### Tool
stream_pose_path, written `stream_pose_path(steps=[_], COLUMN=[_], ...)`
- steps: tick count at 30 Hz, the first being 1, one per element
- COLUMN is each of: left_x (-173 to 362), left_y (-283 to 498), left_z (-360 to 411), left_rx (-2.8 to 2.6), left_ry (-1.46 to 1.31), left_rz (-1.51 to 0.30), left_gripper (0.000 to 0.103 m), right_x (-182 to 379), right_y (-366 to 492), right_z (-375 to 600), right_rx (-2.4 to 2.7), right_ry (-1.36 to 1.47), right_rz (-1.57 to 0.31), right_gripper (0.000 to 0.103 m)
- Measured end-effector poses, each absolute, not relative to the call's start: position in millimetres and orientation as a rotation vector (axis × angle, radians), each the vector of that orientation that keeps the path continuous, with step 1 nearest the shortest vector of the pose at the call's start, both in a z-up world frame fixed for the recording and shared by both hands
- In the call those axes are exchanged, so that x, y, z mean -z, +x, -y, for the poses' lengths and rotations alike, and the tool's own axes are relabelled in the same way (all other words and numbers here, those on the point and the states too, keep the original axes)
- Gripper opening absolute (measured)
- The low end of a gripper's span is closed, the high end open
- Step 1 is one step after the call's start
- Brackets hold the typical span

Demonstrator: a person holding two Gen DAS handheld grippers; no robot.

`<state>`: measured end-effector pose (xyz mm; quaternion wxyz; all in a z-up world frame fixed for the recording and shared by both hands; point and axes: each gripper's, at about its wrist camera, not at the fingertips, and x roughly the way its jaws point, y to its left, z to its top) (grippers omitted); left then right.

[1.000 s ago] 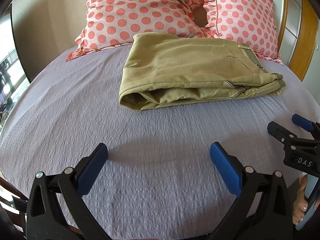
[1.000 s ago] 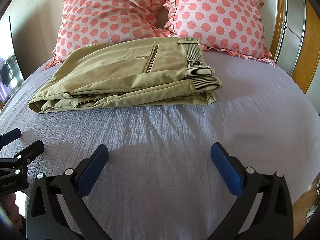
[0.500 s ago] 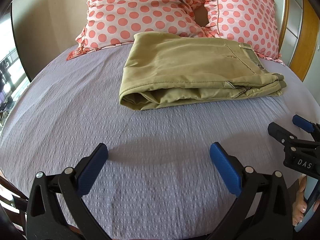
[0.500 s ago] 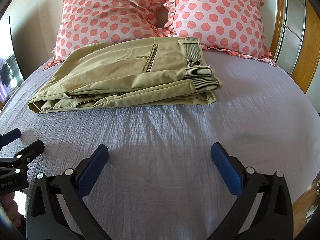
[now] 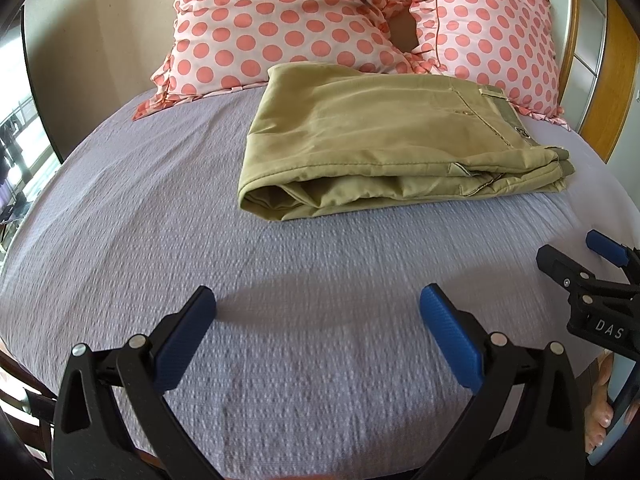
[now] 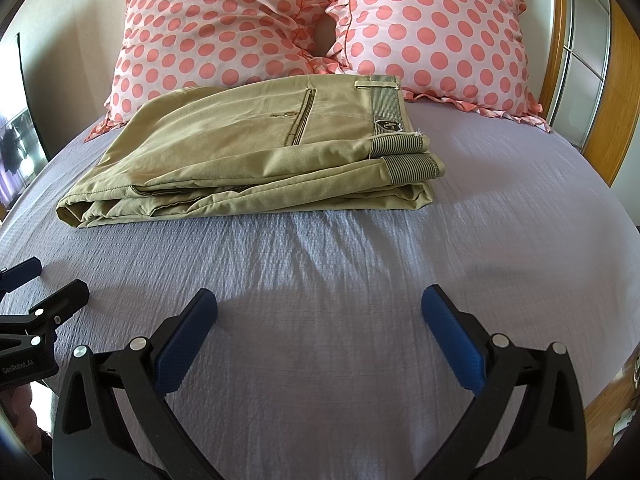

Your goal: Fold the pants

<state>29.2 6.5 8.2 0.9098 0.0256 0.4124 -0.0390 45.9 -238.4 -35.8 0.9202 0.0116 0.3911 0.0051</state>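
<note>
The khaki pants [image 5: 384, 144] lie folded in a flat stack on the lilac bed sheet [image 5: 160, 240], near the pillows; they also show in the right wrist view [image 6: 256, 160], striped waistband to the right. My left gripper [image 5: 318, 320] is open and empty, low over the sheet, well short of the pants. My right gripper [image 6: 320, 320] is open and empty, also short of the pants. Each gripper shows at the edge of the other's view: the right gripper [image 5: 576, 256] and the left gripper [image 6: 48, 280].
Two pink pillows with coral dots [image 6: 224, 28] [image 6: 432, 32] lean behind the pants. A wooden bed frame [image 6: 608, 120] runs along the right side. The bed's front edge is just below both grippers. A dark panel [image 5: 36, 92] stands at the left.
Almost nothing differs. Both grippers stay open over the sheet; the left wrist view has shifted very slightly. The pants have not moved.
</note>
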Motion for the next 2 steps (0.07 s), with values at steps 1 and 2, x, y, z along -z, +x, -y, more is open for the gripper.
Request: stream_pose_path(steps=[1,2], left_x=[-8.1,-8.0], left_y=[28.9,28.8], left_z=[-6.4,-6.5], left_rx=[0.08,0.08], left_ry=[0.053,0.054], left_rz=[-0.851,-0.851], left_gripper=[0.101,0.101], right_x=[35.5,35.7], right_y=[46.0,45.9], right_z=[238.4,238.5], right_rx=[-0.01,-0.011], right_ry=[0.024,0.024], right_rz=[-0.803,-0.804], right_gripper=[0.102,0.102])
